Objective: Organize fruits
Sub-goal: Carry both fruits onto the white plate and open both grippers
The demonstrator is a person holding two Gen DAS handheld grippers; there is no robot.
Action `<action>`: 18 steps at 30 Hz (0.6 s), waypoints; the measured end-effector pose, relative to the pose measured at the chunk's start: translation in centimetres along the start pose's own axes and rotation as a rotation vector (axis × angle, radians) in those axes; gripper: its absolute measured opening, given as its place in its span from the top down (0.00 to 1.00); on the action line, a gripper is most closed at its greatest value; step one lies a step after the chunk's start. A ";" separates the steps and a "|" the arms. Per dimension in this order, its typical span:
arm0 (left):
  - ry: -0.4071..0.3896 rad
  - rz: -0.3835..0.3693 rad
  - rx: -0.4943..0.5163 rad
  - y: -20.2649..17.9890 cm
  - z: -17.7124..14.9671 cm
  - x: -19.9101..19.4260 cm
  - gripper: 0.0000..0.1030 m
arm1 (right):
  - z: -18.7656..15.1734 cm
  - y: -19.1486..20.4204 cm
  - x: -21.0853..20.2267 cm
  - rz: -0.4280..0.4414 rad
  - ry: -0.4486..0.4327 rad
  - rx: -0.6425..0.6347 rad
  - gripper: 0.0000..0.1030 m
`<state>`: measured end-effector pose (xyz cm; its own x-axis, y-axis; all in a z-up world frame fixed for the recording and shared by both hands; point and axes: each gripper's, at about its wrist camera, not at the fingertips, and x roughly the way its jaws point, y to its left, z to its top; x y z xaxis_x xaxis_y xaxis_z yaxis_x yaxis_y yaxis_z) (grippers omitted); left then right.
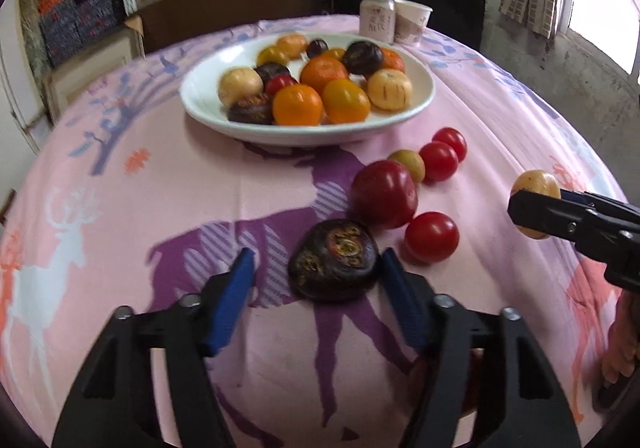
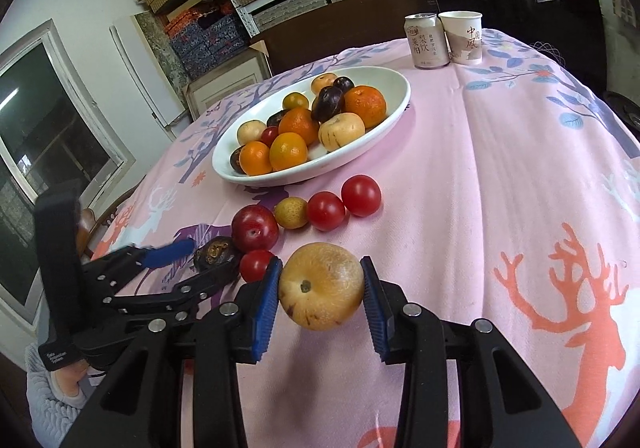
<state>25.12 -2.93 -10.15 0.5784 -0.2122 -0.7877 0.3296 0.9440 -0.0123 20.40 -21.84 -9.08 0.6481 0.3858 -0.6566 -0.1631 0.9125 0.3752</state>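
Two sets of jaws are at work: the right gripper [image 2: 322, 290] is clamped on a pale yellow fruit [image 2: 321, 285], lifted clear of the bench, while the left gripper [image 1: 316, 268] stands part-open around a dark wrinkled fruit [image 1: 334, 259] lying on the pink cloth [image 1: 120, 188] (only its right pad looks to be touching). Centre that fruit before squeezing, gently. Red tomatoes [image 1: 432, 236] sit just beside it, so lift straight up, then carry both to the white bowl [image 1: 200, 96] beyond
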 end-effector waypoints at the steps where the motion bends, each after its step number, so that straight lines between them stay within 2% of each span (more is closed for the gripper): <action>1: -0.002 -0.004 -0.003 0.0 0.1 0.1 0.48 | 0.0 0.0 0.0 0.001 0.000 0.000 0.61; 4: -0.005 -0.009 0.018 -0.6 0.1 0.2 0.56 | 0.0 0.1 -0.1 0.000 -0.003 -0.001 0.61; 11: -0.085 -0.001 -0.011 0.2 1.1 -2.3 0.56 | 0.2 -0.4 -0.5 -0.008 -0.026 0.021 0.61; 14: -0.121 0.009 -0.035 1.5 2.9 -3.8 0.56 | 1.3 -0.4 -0.7 -0.006 -0.038 0.021 0.61; 18: -0.161 0.054 -0.029 2.9 6.7 -4.6 0.56 | 5.2 0.1 -1.0 -0.025 -0.063 -0.005 0.61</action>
<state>28.45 -0.93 -2.44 0.7075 -0.1965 -0.6788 0.2742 0.9616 0.0075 23.59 -22.85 -4.95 0.6974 0.3536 -0.6234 -0.1501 0.9226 0.3554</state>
